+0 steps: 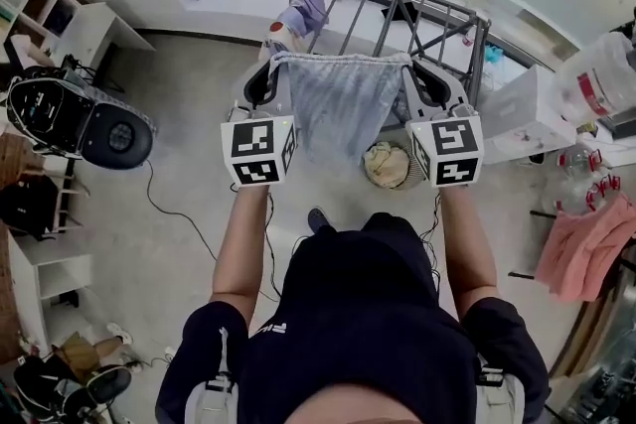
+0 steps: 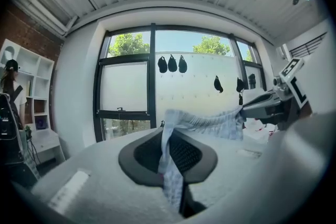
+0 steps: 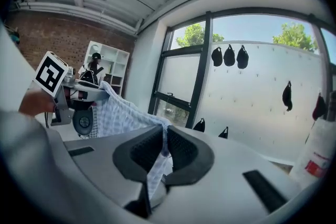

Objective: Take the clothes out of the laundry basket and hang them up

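A pale blue checked cloth (image 1: 340, 104) hangs stretched between my two grippers in the head view, its top edge level. My left gripper (image 1: 270, 72) is shut on the cloth's left corner (image 2: 169, 134), and the fabric runs off to the right toward the other gripper. My right gripper (image 1: 425, 74) is shut on the right corner (image 3: 160, 144). Below the cloth, the round laundry basket (image 1: 390, 164) sits on the floor with light clothes in it. The metal drying rack (image 1: 417, 15) stands just beyond the cloth, by the window.
A lilac garment (image 1: 306, 3) hangs on the rack's left end. Pink clothing (image 1: 586, 243) lies at the right. A white box (image 1: 527, 114) stands right of the rack, and a dark machine (image 1: 70, 114) at the left. White shelves (image 1: 45, 5) line the left wall.
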`<state>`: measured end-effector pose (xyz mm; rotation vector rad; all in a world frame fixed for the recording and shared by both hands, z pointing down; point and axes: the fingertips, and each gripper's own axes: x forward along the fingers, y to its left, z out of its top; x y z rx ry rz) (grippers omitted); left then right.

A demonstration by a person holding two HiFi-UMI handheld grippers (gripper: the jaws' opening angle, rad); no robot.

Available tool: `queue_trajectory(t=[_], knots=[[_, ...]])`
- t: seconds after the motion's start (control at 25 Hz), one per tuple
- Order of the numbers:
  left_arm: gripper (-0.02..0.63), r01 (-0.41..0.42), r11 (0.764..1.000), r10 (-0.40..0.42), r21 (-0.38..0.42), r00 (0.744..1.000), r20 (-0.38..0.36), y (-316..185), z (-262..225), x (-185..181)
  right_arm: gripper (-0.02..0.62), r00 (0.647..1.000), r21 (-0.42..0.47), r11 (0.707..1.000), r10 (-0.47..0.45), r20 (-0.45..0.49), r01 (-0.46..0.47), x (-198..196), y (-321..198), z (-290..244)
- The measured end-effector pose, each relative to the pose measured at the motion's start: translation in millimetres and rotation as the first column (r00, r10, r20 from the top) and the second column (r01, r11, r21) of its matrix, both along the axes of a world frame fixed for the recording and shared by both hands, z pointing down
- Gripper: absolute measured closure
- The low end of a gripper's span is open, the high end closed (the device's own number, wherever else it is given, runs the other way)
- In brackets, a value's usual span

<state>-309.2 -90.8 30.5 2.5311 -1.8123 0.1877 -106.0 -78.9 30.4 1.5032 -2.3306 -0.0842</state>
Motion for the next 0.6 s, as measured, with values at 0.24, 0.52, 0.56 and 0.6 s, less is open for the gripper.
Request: queue_trajectory(t=[0.24, 0.52, 0.56, 0.6], knots=[[0.575, -0.049, 0.998, 0.051, -0.047, 0.998, 0.046, -41.7, -5.2, -11.3, 0.566, 0.997, -0.061, 0.996, 0.062, -0.054, -0.066, -12.8, -42.4, -10.0], [0.575, 0.013, 0.996, -0.013, -0.092, 1.0, 0.001, -106.6, -2.7, -27.0, 0.566, 0.997, -0.021, 0.998, 0.055, -0.059, -0.056, -31.3, -108.0, -22.1], [0.575, 0.016, 0.995, -0.017, -0.095, 1.0, -0.018, -115.2, -5.6, -27.1, 0.566, 0.997, -0.015, 0.998, 0.056, -0.053, -0.057, -30.4, -115.7, -25.1], [0.575, 0.015, 0.995, -0.018, -0.095, 0.999, -0.03, -122.9, -8.9, -25.8, 0.566, 0.997, -0.009, 0.998, 0.057, -0.044, -0.058, -28.5, -122.4, -28.6]])
